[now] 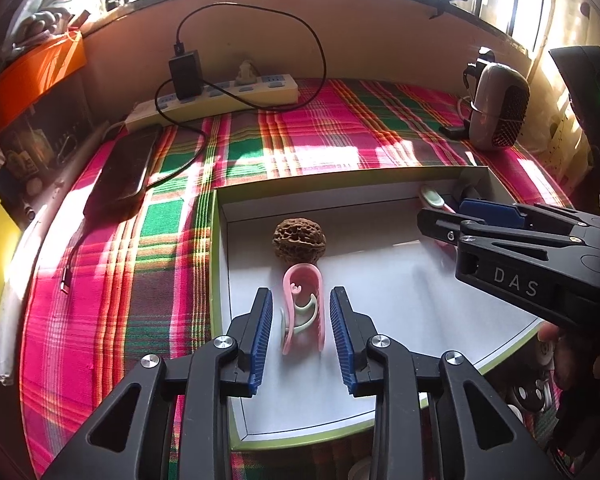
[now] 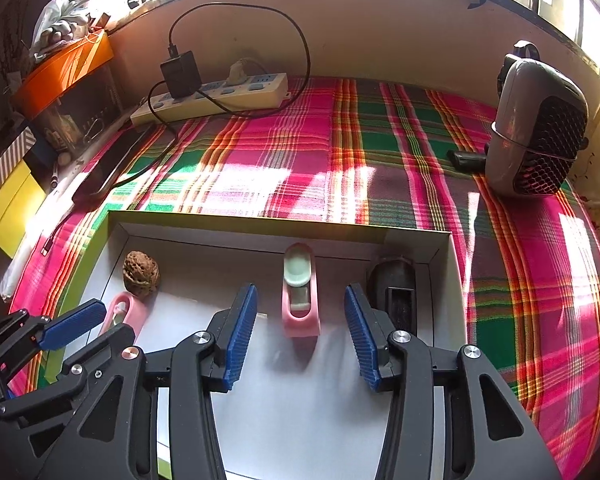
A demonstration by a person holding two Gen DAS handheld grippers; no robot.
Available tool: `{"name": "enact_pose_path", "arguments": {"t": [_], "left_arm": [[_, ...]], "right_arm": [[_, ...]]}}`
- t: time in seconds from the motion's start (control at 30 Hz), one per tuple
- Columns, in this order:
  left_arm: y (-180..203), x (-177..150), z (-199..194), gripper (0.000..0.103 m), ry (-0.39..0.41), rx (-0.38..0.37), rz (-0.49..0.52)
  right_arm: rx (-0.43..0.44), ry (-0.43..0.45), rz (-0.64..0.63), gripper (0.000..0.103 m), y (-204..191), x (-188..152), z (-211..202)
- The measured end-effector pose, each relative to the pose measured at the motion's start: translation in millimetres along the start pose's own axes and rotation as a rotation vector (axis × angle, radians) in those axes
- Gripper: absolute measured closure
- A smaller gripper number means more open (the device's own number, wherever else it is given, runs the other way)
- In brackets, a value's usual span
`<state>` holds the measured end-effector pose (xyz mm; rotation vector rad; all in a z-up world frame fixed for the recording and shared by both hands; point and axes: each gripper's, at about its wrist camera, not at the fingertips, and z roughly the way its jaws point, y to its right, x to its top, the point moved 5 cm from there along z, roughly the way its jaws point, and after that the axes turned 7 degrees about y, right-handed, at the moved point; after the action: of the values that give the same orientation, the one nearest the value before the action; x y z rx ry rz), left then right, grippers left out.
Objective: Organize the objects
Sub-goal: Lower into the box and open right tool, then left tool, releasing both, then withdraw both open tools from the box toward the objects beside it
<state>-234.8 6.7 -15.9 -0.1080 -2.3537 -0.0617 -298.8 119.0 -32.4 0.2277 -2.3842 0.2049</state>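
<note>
Both grippers stand released inside the white tray (image 1: 440, 292). Left gripper (image 1: 299, 336) brackets a pink hook (image 1: 303, 308), untouched, whose long axis runs toward the walnut (image 1: 299, 243). Right gripper (image 2: 300, 336) brackets the pink-green clip (image 2: 300, 292), likewise lengthwise, beside a dark object (image 2: 394, 288).

**Materials and surfaces on the table**

The tablecloth (image 2: 380, 152) is woven plaid cloth, matt. The box (image 2: 260, 224) looks like smooth white cardboard. The walnut (image 1: 299, 243) is rough and wrinkled. The pink clip (image 1: 305, 308) is smooth plastic. The gripper pads (image 1: 261, 340) are ribbed blue.
</note>
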Motion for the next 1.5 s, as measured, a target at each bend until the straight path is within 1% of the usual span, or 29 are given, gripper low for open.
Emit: {"name": "enact_pose_path", "arguments": {"t": [0.23, 0.5, 0.6, 0.9, 1.07, 1.2, 1.4, 1.5], "left_arm": [[1, -3, -19, 0.075, 0.027, -0.004, 0.001], [1, -11, -45, 0.075, 0.060, -0.003, -0.007], [1, -16, -55, 0.075, 0.078, 0.009, -0.002], [1, -37, -78, 0.075, 0.091, -0.009, -0.012], [0, -49, -87, 0.075, 0.097, -0.024, -0.023], [-2, -61, -91, 0.075, 0.087, -0.036, -0.031], [-3, -73, -97, 0.071, 0.089, -0.071, -0.039], [-2, -77, -97, 0.071, 0.086, -0.105, -0.053]], "right_arm": [[0.012, 0.031, 0.010, 0.056, -3, -3, -20], [0.010, 0.064, 0.030, 0.056, -5, -14, -47], [0.016, 0.076, 0.037, 0.056, -6, -20, -58], [0.004, 0.108, 0.039, 0.056, -9, -45, -91], [0.000, 0.123, 0.064, 0.056, -2, -59, -106], [-0.017, 0.129, 0.092, 0.056, 8, -71, -115], [-0.039, 0.131, 0.114, 0.056, 19, -85, -123], [-0.043, 0.137, 0.127, 0.056, 25, -91, -126]]}}
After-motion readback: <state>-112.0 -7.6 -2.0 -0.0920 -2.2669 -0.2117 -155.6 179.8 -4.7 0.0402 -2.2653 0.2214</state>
